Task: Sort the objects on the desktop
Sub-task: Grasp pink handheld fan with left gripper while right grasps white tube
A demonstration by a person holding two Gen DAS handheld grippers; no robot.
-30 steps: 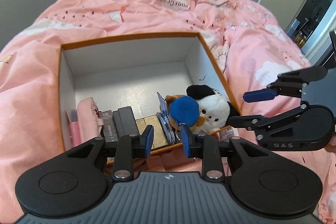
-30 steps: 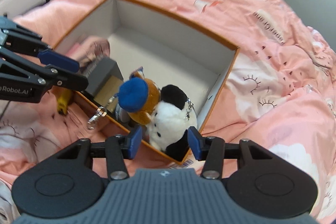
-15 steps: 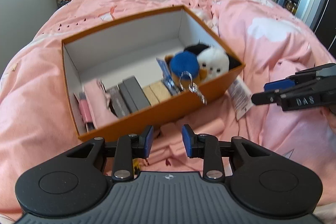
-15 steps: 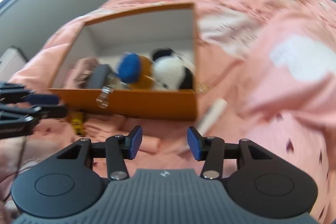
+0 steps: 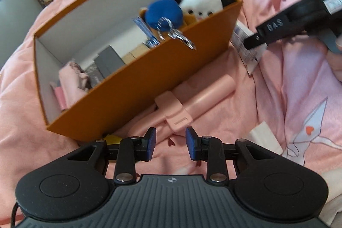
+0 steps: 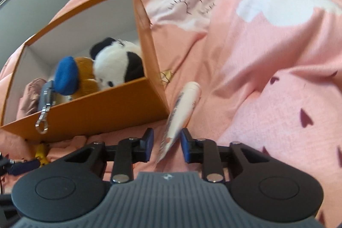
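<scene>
Your right hand-held gripper (image 6: 165,145) is closing around the white tube (image 6: 181,114), lying on the bed just right of the orange box (image 6: 102,114). It's light and squashy: pinch the flat crimped end. Your left hand-held gripper (image 5: 171,146) is released, empty.

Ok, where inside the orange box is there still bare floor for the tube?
The orange box is bare along its far wall, behind the grey cases and plush toys. The near wall is crowded. The tube sits between the closing right gripper pads.

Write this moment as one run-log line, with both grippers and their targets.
left gripper: open, above pink stick | right gripper: closing around tube, pads apart from it | box: holds plush toys
</scene>
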